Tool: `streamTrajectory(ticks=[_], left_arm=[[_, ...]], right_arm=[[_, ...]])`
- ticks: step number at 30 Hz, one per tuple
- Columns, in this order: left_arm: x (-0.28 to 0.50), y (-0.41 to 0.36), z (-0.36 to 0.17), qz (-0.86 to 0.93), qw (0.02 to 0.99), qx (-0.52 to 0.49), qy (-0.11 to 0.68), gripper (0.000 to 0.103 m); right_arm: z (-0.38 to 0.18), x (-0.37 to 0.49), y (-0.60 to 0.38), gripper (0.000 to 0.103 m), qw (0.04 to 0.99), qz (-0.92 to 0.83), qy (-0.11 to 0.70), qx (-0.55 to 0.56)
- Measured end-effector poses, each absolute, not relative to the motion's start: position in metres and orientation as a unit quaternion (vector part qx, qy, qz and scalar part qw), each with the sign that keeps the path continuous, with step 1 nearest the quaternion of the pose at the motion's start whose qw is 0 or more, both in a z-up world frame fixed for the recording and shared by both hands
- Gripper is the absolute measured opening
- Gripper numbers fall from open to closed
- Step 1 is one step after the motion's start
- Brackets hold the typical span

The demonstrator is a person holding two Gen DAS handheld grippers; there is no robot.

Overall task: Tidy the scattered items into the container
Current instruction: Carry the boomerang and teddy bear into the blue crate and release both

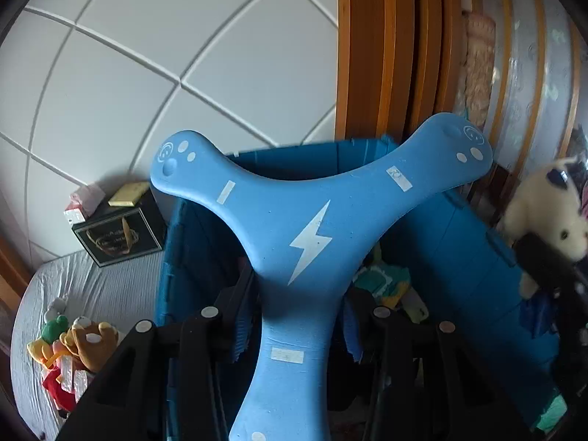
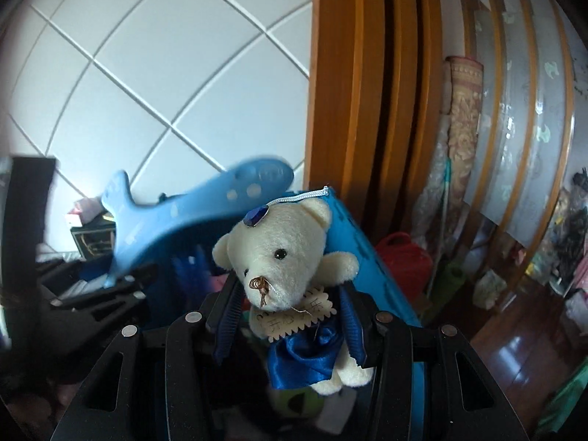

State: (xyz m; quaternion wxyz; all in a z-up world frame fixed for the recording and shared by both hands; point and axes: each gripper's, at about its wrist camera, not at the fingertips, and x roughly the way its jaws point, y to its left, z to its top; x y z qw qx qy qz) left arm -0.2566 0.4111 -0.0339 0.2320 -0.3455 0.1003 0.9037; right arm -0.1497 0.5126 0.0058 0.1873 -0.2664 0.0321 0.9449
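My left gripper (image 1: 297,316) is shut on a blue three-armed boomerang (image 1: 305,235) with a white lightning bolt, held over the blue plastic bin (image 1: 459,242). My right gripper (image 2: 290,312) is shut on a small cream teddy bear (image 2: 283,257) in a blue satin dress, held above the same bin (image 2: 364,257). The bear (image 1: 547,213) and right gripper also show at the right of the left wrist view. The boomerang (image 2: 191,217) shows at the left of the right wrist view. Soft items lie inside the bin (image 1: 386,283).
Several plush toys (image 1: 73,345) lie on the grey bedsheet (image 1: 110,286) left of the bin. A black box (image 1: 117,235) with small packets stands by the white padded wall. A wooden door frame (image 2: 367,110) and a red container (image 2: 404,257) are behind the bin.
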Motion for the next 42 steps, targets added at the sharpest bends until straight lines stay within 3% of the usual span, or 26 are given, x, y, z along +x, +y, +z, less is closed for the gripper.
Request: streamTrajectory(ticks=[8, 15, 22, 25, 27, 28, 35, 39, 42], left_arm=[[-0.284, 0.460, -0.114, 0.844, 0.213, -0.466, 0.160, 0.041], [-0.269, 0.468, -0.127, 0.842, 0.205, -0.464, 0.182, 0.067], [-0.282, 0.462, -0.128, 0.833, 0.204, -0.489, 0.156, 0.067], [-0.279, 0.463, -0.127, 0.837, 0.203, -0.482, 0.161, 0.068], [-0.278, 0.464, -0.125, 0.838, 0.204, -0.478, 0.166, 0.068], [-0.279, 0.464, -0.125, 0.838, 0.204, -0.477, 0.166, 0.069], [-0.280, 0.463, -0.125, 0.837, 0.203, -0.482, 0.161, 0.071], [-0.280, 0.464, -0.123, 0.837, 0.211, -0.479, 0.160, 0.071], [-0.278, 0.463, -0.121, 0.838, 0.211, -0.477, 0.161, 0.071]], right_arm=[[-0.052, -0.205, 0.568, 0.048, 0.161, 0.928, 0.064, -0.331], [-0.078, -0.219, 0.577, 0.049, 0.143, 0.922, 0.062, -0.353], [-0.082, -0.224, 0.572, 0.054, 0.120, 0.920, 0.068, -0.367], [-0.082, -0.224, 0.571, 0.060, 0.120, 0.920, 0.065, -0.368], [-0.081, -0.223, 0.571, 0.079, 0.120, 0.921, 0.068, -0.365], [-0.079, -0.222, 0.572, 0.082, 0.119, 0.922, 0.072, -0.362], [-0.082, -0.223, 0.579, 0.088, 0.122, 0.918, 0.088, -0.368], [-0.083, -0.223, 0.582, 0.103, 0.130, 0.916, 0.094, -0.369], [-0.082, -0.222, 0.584, 0.103, 0.132, 0.915, 0.098, -0.369]])
